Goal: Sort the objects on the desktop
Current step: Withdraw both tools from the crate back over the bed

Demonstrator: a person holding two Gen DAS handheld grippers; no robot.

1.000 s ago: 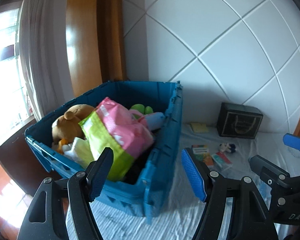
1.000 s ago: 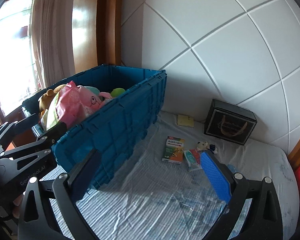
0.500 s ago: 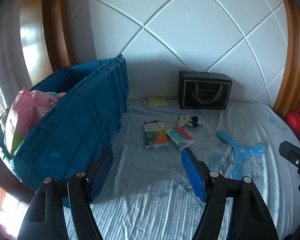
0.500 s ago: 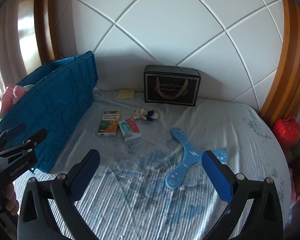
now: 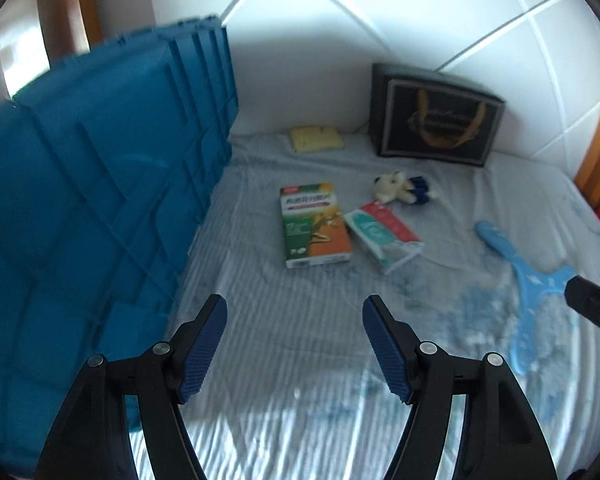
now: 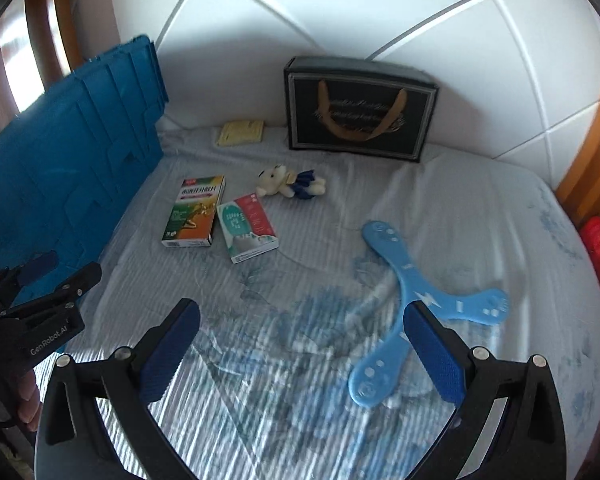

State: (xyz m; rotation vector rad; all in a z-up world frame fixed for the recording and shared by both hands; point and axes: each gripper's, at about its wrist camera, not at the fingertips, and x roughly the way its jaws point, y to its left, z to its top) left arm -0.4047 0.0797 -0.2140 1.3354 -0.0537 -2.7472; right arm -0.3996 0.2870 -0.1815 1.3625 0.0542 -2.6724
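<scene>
Centrally, bare sheet between blue crate and boomerang.

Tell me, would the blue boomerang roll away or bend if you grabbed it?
The blue boomerang lies flat on the bedsheet, so it probably won't roll. It looks thin, likely plastic, so it's probably light and might flex a little. Being so flat, it may be hard to get the jaws under; it could slide on the cloth instead.

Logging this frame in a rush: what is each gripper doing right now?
Left gripper: open, holding nothing, above the bedsheet.
Right gripper: open, holding nothing, near the blue boomerang.
</scene>
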